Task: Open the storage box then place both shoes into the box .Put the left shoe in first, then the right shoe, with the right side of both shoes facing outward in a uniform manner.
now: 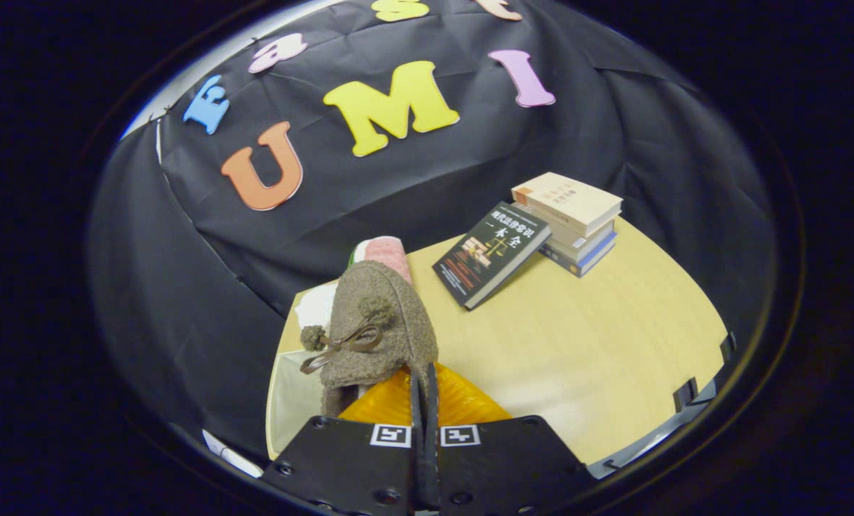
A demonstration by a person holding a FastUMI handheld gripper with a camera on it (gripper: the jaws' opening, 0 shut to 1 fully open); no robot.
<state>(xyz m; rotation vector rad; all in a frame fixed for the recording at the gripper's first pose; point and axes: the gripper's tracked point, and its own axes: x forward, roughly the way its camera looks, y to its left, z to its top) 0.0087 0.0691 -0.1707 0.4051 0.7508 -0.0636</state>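
Pale wooden table (577,344) carries stacked books (570,218) by the wall. Gripper (424,401) fingers are pinched together on the brown shoe's (376,322) edge, lifting it above the table. No storage box is evident, so placing probably remains.

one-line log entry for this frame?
gripper: shut on brown shoe | shoe: lifted above table | books: beyond

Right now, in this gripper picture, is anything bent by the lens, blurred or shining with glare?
Gripper view: the fisheye lens curves the table edge strongly; the books and the brown shoe look sharp; the fingers, pressed together on the shoe's edge, look slightly soft; light is even, with only a mild sheen on the dark book cover.
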